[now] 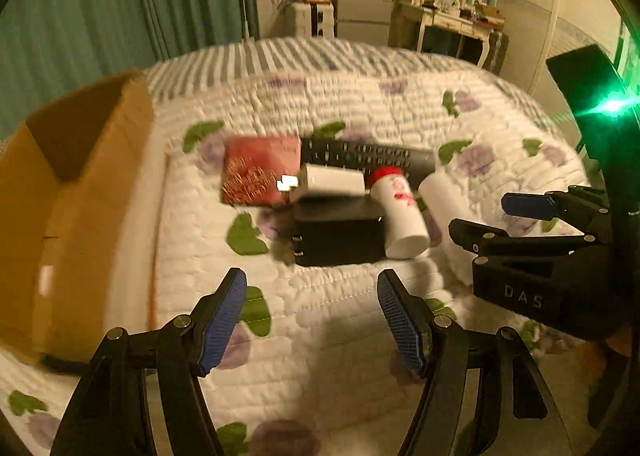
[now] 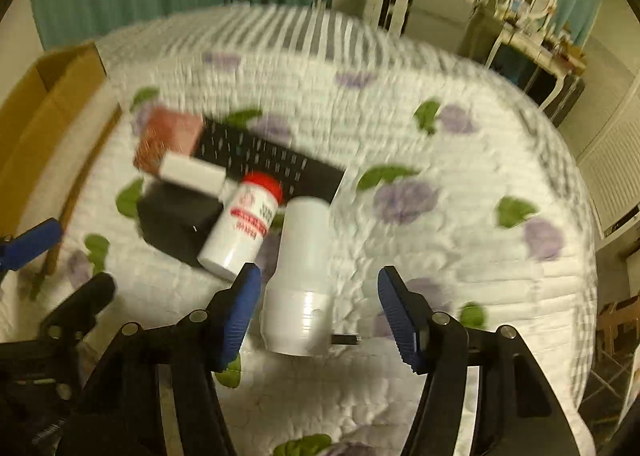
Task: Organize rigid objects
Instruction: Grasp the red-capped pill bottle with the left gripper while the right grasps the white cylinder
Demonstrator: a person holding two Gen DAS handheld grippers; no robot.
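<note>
A cluster of objects lies on the floral quilt [image 1: 340, 316]: a red box [image 1: 256, 170], a black remote [image 1: 368, 156], a white adapter [image 1: 328, 180], a black box [image 1: 340, 232], a red-capped white bottle [image 1: 400, 212] and a white cylinder [image 1: 440, 192]. My left gripper [image 1: 312, 322] hangs open just short of the black box, with nothing between its fingers. In the right wrist view my right gripper [image 2: 320, 316] is open around the white cylinder [image 2: 304, 268]. The left pad is close to the cylinder and the right pad stands clear of it. The bottle [image 2: 244, 224] leans beside it.
An open cardboard box [image 1: 80, 196] stands on the bed's left side. The right gripper [image 1: 482, 216] shows at the right of the left wrist view, and the left gripper [image 2: 60, 268] at the left of the right wrist view. A dressing table [image 1: 452, 20] and curtains stand beyond the bed.
</note>
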